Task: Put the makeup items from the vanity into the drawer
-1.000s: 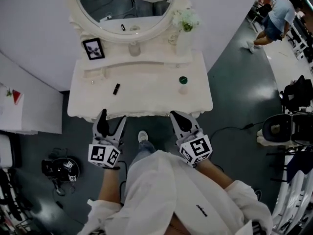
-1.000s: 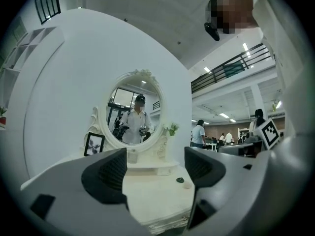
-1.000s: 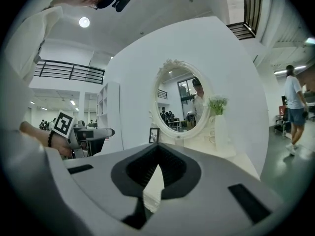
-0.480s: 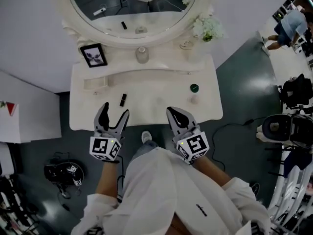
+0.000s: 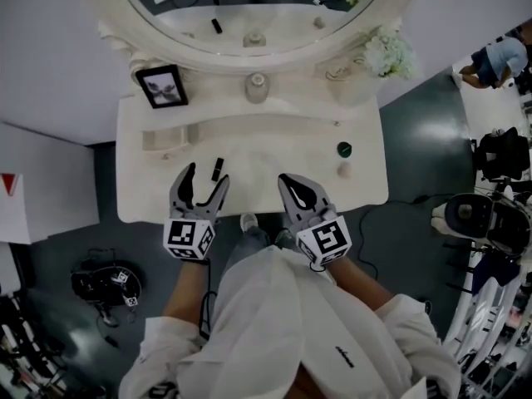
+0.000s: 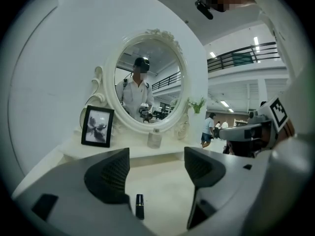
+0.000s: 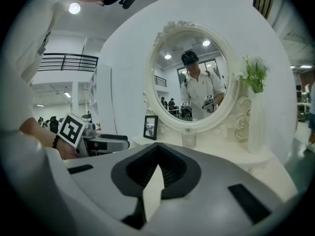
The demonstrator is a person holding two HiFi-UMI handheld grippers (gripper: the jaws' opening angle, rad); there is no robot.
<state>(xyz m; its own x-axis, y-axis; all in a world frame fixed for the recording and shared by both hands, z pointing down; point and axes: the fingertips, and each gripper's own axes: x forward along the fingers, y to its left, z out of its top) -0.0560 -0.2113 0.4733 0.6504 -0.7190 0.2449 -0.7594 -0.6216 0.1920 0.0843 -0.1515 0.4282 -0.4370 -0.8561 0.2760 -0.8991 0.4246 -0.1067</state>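
Observation:
A black lipstick (image 5: 218,167) stands on the white vanity top (image 5: 266,152). My left gripper (image 5: 205,179) is open just in front of it. In the left gripper view the lipstick (image 6: 140,205) shows low between the spread jaws, untouched. A green-capped item (image 5: 344,149) and a small pale round item (image 5: 343,169) sit at the vanity's right. My right gripper (image 5: 288,183) hovers over the front middle of the top, shut and empty, its pads (image 7: 170,168) meeting at the tip. No drawer shows in any view.
A framed photo (image 5: 160,86), a glass jar (image 5: 256,86) and a vase of white flowers (image 5: 389,54) stand on the raised back shelf under the oval mirror (image 5: 249,7). A person (image 5: 499,56) walks at far right. A black bag (image 5: 104,285) lies on the floor.
Both grippers have come forward over the vanity's front edge, and the left one now sits close to the lipstick. The head view has shifted nearer the vanity.

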